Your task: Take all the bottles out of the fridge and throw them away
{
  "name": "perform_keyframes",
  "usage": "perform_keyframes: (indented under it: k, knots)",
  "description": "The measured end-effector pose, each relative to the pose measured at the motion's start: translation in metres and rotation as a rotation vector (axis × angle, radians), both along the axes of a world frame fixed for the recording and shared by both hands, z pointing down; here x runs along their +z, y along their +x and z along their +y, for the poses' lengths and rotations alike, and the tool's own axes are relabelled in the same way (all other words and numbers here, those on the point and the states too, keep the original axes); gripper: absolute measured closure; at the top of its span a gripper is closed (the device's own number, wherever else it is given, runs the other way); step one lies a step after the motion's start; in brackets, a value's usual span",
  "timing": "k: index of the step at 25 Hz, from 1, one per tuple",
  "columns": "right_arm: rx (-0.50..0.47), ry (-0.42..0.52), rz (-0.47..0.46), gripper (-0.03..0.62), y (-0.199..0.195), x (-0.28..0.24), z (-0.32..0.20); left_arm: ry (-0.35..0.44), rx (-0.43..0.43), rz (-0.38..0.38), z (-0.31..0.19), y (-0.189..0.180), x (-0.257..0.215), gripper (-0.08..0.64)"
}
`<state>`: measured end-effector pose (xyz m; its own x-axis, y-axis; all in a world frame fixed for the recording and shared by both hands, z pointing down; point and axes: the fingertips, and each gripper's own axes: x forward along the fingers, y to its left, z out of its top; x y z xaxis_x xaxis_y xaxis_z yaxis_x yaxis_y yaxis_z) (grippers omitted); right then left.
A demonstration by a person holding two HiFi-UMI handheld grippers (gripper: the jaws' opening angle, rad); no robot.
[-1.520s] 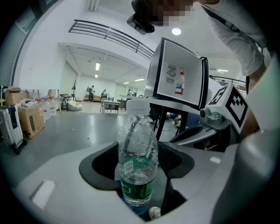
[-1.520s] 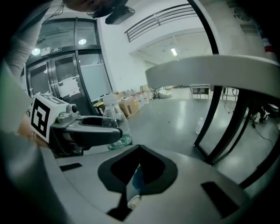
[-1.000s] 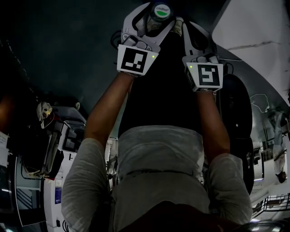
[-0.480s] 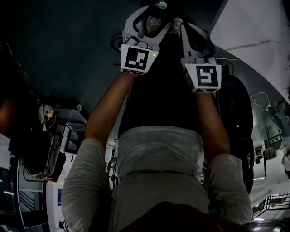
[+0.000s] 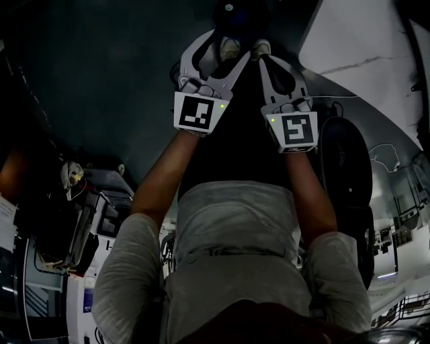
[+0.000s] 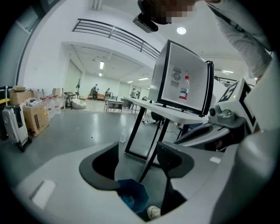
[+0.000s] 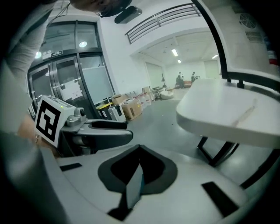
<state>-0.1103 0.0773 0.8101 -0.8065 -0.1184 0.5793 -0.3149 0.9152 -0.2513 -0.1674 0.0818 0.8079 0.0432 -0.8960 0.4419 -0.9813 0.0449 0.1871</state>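
Observation:
In the head view both grippers reach out over a dark floor, side by side. My left gripper is open. In the left gripper view its dark jaws stand apart around a blue pad, with nothing between them. My right gripper is shut, and in the right gripper view its jaws meet in one line with nothing held. No bottle sits in either gripper. A faint pale spot shows in the dark at the top edge; I cannot tell what it is. A small clear bottle stands on the floor far off.
A white table stands at the right. It carries an upright sign board on black legs. The person's shoes show beneath the grippers. Boxes and a suitcase line the left wall.
The green-capped bottle between my left gripper's jaws a second ago slid toward the top edge and is gone from them. Both grippers have shifted slightly down the picture.

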Motion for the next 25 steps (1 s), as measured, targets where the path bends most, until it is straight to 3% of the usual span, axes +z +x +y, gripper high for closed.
perform_keyframes:
  k: [25]
  knots:
    - [0.044,0.18,-0.156,0.584,-0.023,-0.207,-0.043,0.157,-0.011,0.006,-0.014,-0.011,-0.214,0.314]
